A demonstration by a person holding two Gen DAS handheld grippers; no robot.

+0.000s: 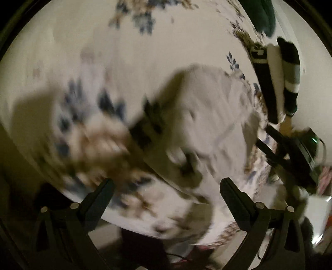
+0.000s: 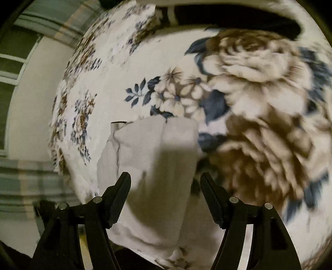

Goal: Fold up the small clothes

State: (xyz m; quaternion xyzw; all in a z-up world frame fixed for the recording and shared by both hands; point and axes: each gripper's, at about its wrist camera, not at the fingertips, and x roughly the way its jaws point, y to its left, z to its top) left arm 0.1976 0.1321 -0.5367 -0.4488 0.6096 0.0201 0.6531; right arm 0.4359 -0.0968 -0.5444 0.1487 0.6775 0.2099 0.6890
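Both tongs are angled steeply down over the floral blanket point(image 2: 186, 52) right now, and the pale cloth point(image 2: 157, 149) is the landmark here. In the right wrist view the cloth lies flat on the blanket, a light grey-white piece with a seam running down its middle, and a shadow falls across its near half. The right tongs point(image 2: 165, 197) sit low over the cloth's near end, their 2 black fingers point(image 2: 119, 197) standing well apart, 1 on either side of the cloth's width, with nothing pinched between them. Past the cloth's far edge a big brown rose with blue leaves is printed on the blanket, and beyond that a dark garment point(image 2: 238, 18) lies along the top of the view.

The left wrist view is badly smeared. The left tongs point(image 1: 166, 197) are also spread wide and empty, hovering above the cloth point(image 1: 207, 116), which lies crumpled here with a shadow crossing it. To the right of the cloth lies a pile of dark and white striped pieces point(image 1: 284, 79), and just below them the right tongs' black body point(image 1: 290, 149) shows, a small green light on it.
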